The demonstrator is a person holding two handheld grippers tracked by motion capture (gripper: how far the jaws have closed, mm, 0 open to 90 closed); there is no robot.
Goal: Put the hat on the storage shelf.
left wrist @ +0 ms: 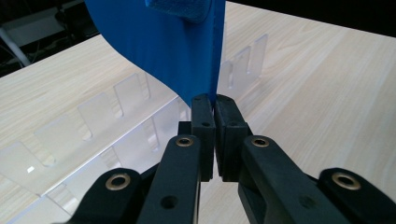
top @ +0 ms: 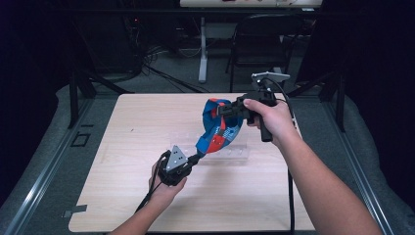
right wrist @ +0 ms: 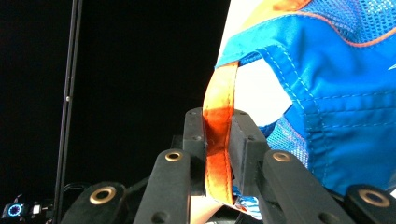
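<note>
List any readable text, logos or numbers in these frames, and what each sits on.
None can be read.
The cap held between the left gripper and the right gripper has red and white patches on its blue fabric, too small and blurred to read as text.
The clear acrylic rack and the table carry no markings.

Count, high view:
- 1 cap (top: 219,128), blue/red/orange, centre of frame
- 2 claws: left claw (top: 195,158) lower centre, right claw (top: 224,110) centre-right
- 2 hands: left hand (top: 165,188) bottom centre, right hand (top: 272,119) right of centre
- 1 clear plastic rack (top: 234,152) under the cap; slot count unreadable here
- 1 tabletop (top: 127,147)
- 1 folding chair (top: 259,41), top centre-right
- 1 white table leg (top: 202,49), top centre

Left gripper view: the rack (left wrist: 93,135) shows several upright clear dividers, exact number unclear.
</note>
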